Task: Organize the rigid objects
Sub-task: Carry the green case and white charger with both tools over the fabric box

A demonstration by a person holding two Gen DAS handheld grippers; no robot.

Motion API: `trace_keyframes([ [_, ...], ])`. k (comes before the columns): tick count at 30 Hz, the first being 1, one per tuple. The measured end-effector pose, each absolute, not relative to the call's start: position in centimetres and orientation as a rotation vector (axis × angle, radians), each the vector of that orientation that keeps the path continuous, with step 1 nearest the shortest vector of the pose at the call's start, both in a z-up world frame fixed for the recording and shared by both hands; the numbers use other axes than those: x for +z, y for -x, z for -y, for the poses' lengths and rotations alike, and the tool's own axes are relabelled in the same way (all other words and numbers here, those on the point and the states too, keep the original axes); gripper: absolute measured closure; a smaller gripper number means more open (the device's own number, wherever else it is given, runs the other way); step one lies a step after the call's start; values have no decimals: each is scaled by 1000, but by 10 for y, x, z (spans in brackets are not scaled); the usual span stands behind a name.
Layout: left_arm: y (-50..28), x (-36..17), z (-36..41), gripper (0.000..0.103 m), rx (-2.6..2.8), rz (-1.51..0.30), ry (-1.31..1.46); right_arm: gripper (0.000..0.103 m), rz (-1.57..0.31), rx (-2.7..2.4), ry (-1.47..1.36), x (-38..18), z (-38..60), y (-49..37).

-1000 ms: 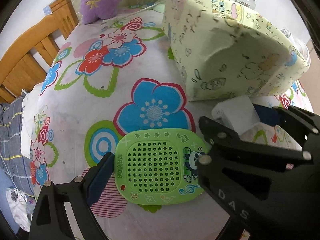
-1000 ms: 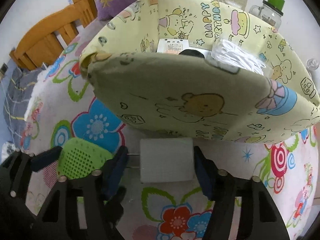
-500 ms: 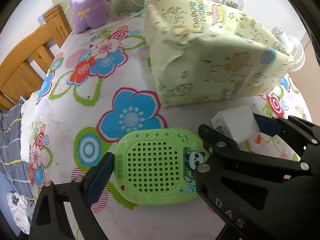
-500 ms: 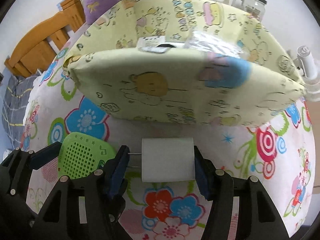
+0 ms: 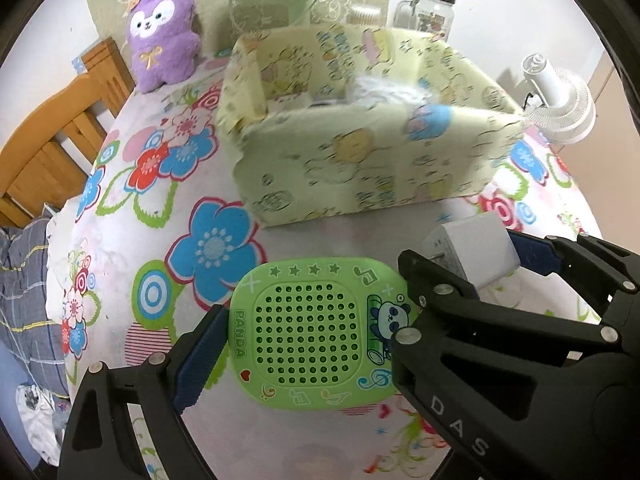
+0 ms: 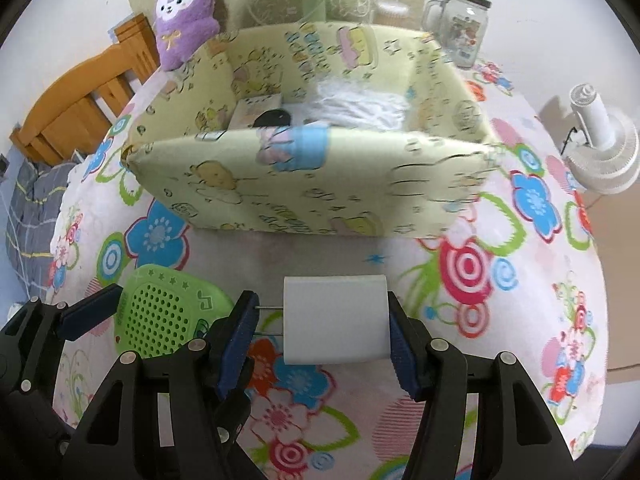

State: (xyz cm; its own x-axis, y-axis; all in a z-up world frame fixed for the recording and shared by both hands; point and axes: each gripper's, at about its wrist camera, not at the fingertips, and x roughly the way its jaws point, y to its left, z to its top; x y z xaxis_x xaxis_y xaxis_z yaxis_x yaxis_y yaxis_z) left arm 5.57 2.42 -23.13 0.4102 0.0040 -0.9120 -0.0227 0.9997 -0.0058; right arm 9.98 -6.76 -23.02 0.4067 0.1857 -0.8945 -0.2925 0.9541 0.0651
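Only the right view shows the box's contents (a black item).

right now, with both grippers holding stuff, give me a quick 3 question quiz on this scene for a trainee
1. True or false: the left gripper holds the green panda speaker.
2. What does the right gripper hold? A) glass jar B) white charger C) purple plush
3. Fill in: the fabric storage box stands ____ the two grippers, on the flowered cloth.

Key:
1. True; its blue pads sit at the speaker's two sides.
2. B; the white charger is clamped, prongs toward one pad.
3. Beyond; the purple plush and glass jar stand farther back.
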Motion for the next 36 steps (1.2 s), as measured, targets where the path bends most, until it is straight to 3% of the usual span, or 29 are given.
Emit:
trace_keyframes([
  [11, -49, -198, 12, 8, 9, -1102, 1, 39, -1075, 273, 74, -198, 102, -90],
  [36, -58, -139, 19, 8, 68, -999, 11, 39, -966, 313, 79, -137, 105, -102],
])
